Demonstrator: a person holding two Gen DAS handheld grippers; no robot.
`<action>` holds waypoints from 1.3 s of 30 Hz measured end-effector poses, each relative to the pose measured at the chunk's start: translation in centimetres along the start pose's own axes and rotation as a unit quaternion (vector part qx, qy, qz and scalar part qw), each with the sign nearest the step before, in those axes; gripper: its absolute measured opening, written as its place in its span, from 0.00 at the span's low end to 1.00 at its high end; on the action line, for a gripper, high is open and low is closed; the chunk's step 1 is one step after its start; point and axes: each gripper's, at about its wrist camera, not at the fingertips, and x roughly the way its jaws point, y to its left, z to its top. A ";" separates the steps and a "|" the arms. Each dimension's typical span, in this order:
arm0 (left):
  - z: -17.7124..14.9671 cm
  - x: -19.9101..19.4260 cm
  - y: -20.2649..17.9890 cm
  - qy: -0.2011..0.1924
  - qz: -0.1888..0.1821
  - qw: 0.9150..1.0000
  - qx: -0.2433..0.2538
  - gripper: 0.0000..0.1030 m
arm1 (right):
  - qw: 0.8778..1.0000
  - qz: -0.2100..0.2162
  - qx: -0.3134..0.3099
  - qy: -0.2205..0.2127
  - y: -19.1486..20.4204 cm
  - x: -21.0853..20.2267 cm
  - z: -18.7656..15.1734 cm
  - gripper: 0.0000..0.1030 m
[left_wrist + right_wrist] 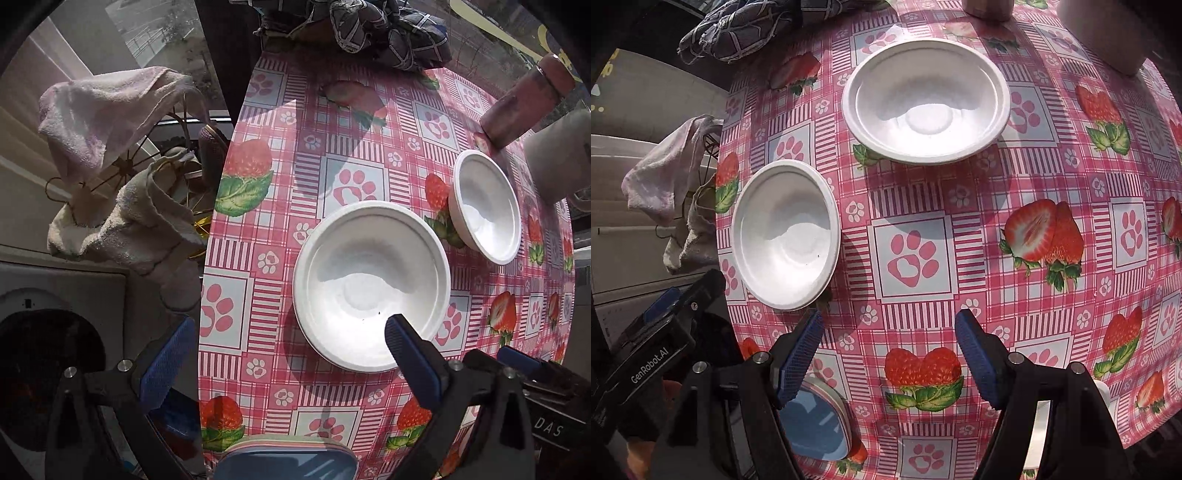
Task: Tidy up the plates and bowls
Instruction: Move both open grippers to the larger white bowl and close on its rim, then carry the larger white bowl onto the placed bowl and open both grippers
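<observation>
Two white bowls sit apart on the pink strawberry-and-paw tablecloth (1015,288): in the right wrist view, the near bowl (786,233) lies by the table's left edge, and the far bowl (926,100) lies further in and to its right. Left of the table, pale towels (110,155) hang on a wire rack, and the left gripper (284,339) is spread wide, its right finger (410,350) over the near bowl's (371,284) rim without pinching it. The right gripper (888,354) is also spread, empty, hovering over bare cloth just right of the near bowl, with a blue-lidded container (816,424) beneath its left finger.
</observation>
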 end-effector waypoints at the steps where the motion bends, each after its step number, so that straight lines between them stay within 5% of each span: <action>1: 0.3 0.5 -0.1 0.001 0.006 1.000 0.004 0.97 | 1.000 -0.002 -0.001 0.001 0.2 0.5 0.4 0.73; 11: 2.3 5.6 -0.2 0.033 0.026 0.999 0.025 0.87 | 0.999 -0.013 -0.038 0.005 2.3 4.5 3.1 0.73; 17: 3.0 7.7 0.2 0.056 0.026 0.998 0.023 0.69 | 0.998 -0.016 -0.065 0.005 3.8 6.3 4.3 0.72; 19: 3.1 7.7 0.1 0.052 0.024 0.998 0.029 0.67 | 0.997 -0.016 -0.073 0.006 4.4 6.8 4.4 0.58; 21: 3.2 7.7 -0.6 0.049 0.018 0.998 0.039 0.61 | 0.996 -0.010 -0.085 0.016 4.8 7.5 4.5 0.30; 25: 2.9 7.5 -2.3 0.056 0.014 0.997 0.058 0.47 | 0.996 0.000 -0.089 0.021 4.9 8.1 4.2 0.15; 27: 2.1 7.4 -3.6 0.068 0.001 0.995 0.069 0.38 | 0.995 0.011 -0.090 0.030 4.5 8.2 4.0 0.15; 33: -3.3 7.3 -8.5 0.099 -0.015 0.989 0.109 0.37 | 0.994 -0.012 -0.095 0.049 0.2 6.9 0.6 0.14; 39: -8.3 6.5 -13.3 0.075 0.015 0.978 0.192 0.40 | 0.997 0.005 -0.019 0.078 -7.0 6.7 -5.4 0.16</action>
